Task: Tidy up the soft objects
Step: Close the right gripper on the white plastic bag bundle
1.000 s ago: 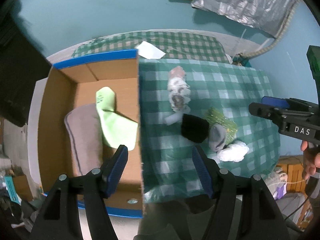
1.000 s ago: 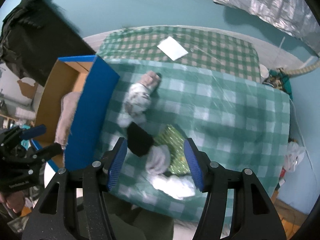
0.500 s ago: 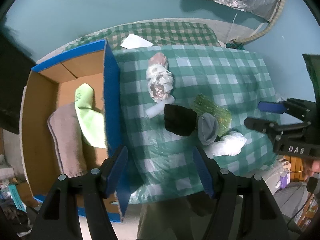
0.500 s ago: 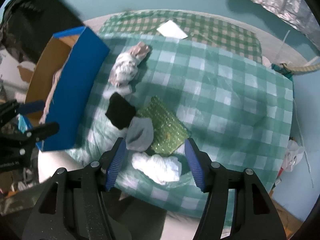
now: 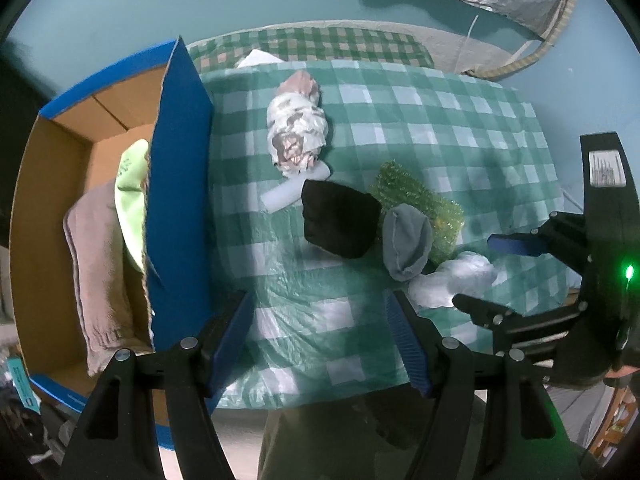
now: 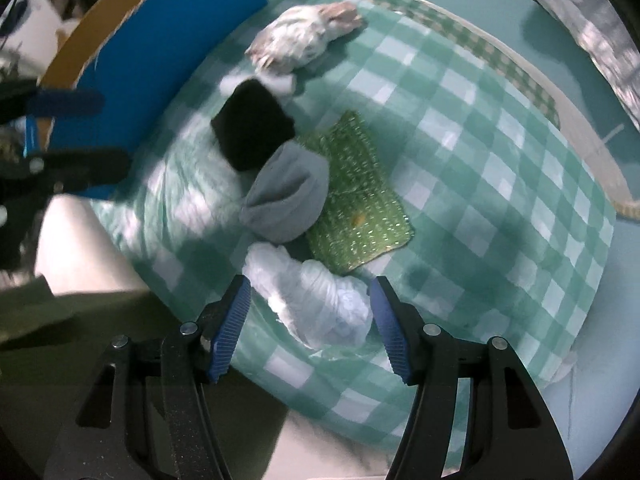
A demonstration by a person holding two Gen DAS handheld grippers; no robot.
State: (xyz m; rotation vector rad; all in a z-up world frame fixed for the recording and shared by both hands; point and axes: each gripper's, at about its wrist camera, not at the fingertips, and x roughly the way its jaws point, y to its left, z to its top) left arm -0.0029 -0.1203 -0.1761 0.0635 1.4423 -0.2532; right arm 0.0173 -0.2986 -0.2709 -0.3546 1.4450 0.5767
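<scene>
Right gripper (image 6: pixel 310 322) hung released, its jaws straddling the white wad (image 6: pixel 316 304) beside the sponge (image 6: pixel 356 192). Recommended: sink lower and close on the wad alone.

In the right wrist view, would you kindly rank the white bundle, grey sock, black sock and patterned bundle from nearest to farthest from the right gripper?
1. White bundle, right below the open right gripper.
2. Grey sock, just beyond.
3. Black sock, farther, toward the box.
4. Patterned bundle, farthest.

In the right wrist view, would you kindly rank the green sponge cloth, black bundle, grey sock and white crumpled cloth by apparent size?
1. green sponge cloth
2. white crumpled cloth, though it lies nearest the camera
3. grey sock and black bundle: too alike to rank
</scene>
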